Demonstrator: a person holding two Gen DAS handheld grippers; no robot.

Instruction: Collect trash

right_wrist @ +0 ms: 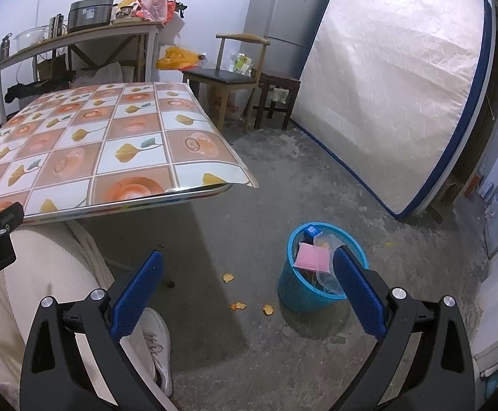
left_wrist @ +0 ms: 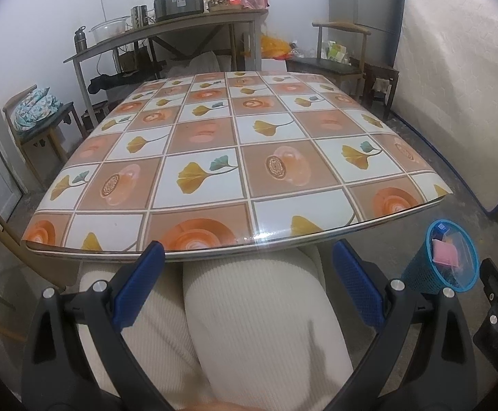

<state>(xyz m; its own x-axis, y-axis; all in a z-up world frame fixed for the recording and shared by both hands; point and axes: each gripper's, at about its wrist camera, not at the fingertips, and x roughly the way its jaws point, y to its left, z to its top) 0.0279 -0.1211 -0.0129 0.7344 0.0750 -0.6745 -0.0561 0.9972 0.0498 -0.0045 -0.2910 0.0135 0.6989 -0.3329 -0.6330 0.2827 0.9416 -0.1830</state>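
Observation:
A blue mesh waste basket [right_wrist: 296, 291] stands on the concrete floor to the right of the table. It holds a pink packet [right_wrist: 312, 257], a blue carton [right_wrist: 309, 232] and a clear plastic bag. It also shows in the left wrist view [left_wrist: 420, 274]. Small orange scraps [right_wrist: 238, 305] lie on the floor left of the basket. My right gripper [right_wrist: 247, 274] is open and empty, above the floor beside the basket. My left gripper [left_wrist: 249, 267] is open and empty, over the person's lap at the table's near edge.
The table [left_wrist: 242, 157] has a glossy flower-pattern cloth. The person's legs in cream trousers and a white shoe [right_wrist: 160, 342] are under it. A mattress [right_wrist: 392, 78] leans on the right wall. A chair [right_wrist: 228, 78], a stool, a fridge [right_wrist: 283, 10] and a cluttered shelf stand behind.

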